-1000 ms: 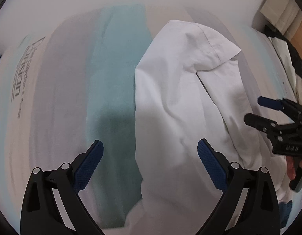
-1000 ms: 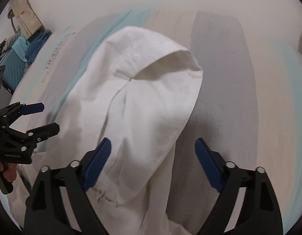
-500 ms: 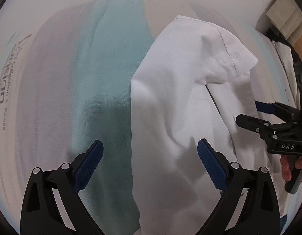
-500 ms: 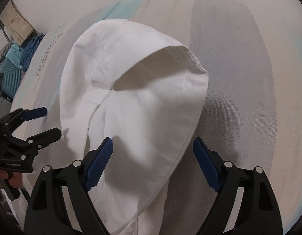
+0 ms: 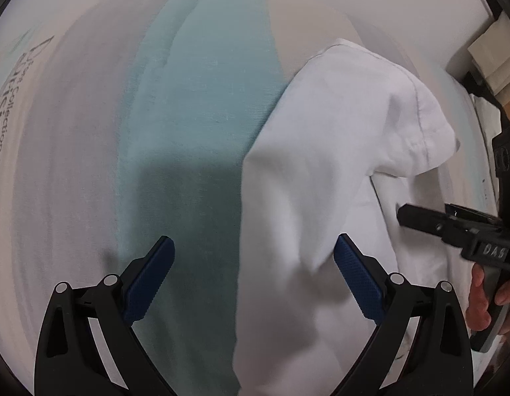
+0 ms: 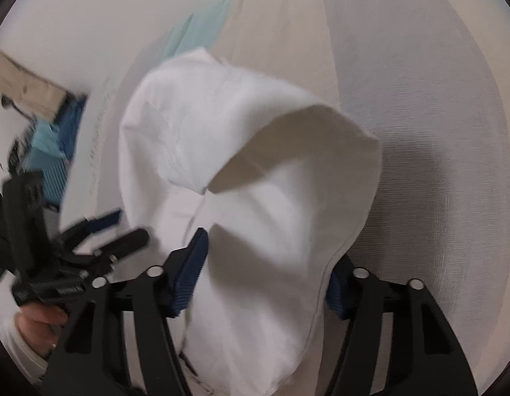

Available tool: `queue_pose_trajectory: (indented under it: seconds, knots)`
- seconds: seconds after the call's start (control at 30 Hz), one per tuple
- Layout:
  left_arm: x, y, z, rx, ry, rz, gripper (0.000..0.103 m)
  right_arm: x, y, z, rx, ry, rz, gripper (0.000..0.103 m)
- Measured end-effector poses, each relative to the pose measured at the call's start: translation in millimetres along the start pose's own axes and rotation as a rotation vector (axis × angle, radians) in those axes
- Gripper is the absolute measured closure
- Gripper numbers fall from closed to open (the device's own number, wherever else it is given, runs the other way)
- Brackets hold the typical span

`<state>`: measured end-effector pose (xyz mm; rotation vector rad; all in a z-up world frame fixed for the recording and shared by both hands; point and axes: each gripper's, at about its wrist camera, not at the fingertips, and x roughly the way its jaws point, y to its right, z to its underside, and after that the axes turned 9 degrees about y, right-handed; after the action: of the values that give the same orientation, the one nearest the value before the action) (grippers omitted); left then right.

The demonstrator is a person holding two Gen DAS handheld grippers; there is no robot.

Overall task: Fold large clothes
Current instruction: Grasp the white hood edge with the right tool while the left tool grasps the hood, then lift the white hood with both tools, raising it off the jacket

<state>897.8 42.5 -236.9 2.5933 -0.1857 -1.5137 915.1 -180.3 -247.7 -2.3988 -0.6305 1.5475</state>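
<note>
A white garment (image 5: 324, 198) lies rumpled on a striped bed cover (image 5: 195, 125). My left gripper (image 5: 253, 283) is open above the garment's left edge, with its right finger over the white cloth. My right gripper (image 6: 266, 277) is open, and the white garment (image 6: 255, 198) bulges up between its fingers, hiding most of the right finger. The right gripper shows at the right edge of the left wrist view (image 5: 453, 227). The left gripper shows at the left of the right wrist view (image 6: 99, 234).
The bed cover has grey, teal and beige stripes and printed lettering (image 5: 4, 122) at the left. Folded blue and teal clothes (image 6: 53, 151) lie at the bed's far left. Beige boxes (image 5: 496, 56) stand at the top right.
Both grippers have moved closer to the garment. The white cloth now bulges up between the right gripper's fingers. The left wrist view has shifted left, showing more of the teal stripe.
</note>
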Motion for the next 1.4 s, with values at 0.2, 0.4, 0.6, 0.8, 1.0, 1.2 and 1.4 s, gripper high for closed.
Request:
queue_pose_trajectory:
  seconds: [0.2,0.4,0.6,0.8,1.0,1.2,1.4]
  knots:
    - [7.9,-0.8,-1.4,0.002,-0.005,0.040,0.018,5.1,3.9,-5.5,0.050,0.006,-0.003,0.044]
    - [14.9,8.5,-6.5,0.015,-0.011,0.088,0.046,5.9,-0.8,-8.3,0.057,0.044,0.025,0.060]
    - [8.5,22.2,-7.2,0.079,0.006,0.036,0.087,0.7,7.3,-7.2,0.053,0.082,0.090,0.084]
    - [-12.6,32.6,3.1,0.094,0.053,0.017,0.100,-11.0,5.4,-5.1,0.062,0.131,0.124,0.091]
    - [-41.9,41.8,7.2,0.135,0.126,-0.010,0.100,-39.9,-19.3,1.9,-0.037,0.221,0.188,0.094]
    - [-89.6,51.3,19.3,0.188,0.247,-0.024,0.100,-80.2,-50.5,24.0,-0.159,0.334,0.258,0.094]
    - [-126.4,65.9,35.2,0.206,0.327,-0.048,0.100,-109.3,-76.6,45.9,-0.214,0.411,0.290,0.095]
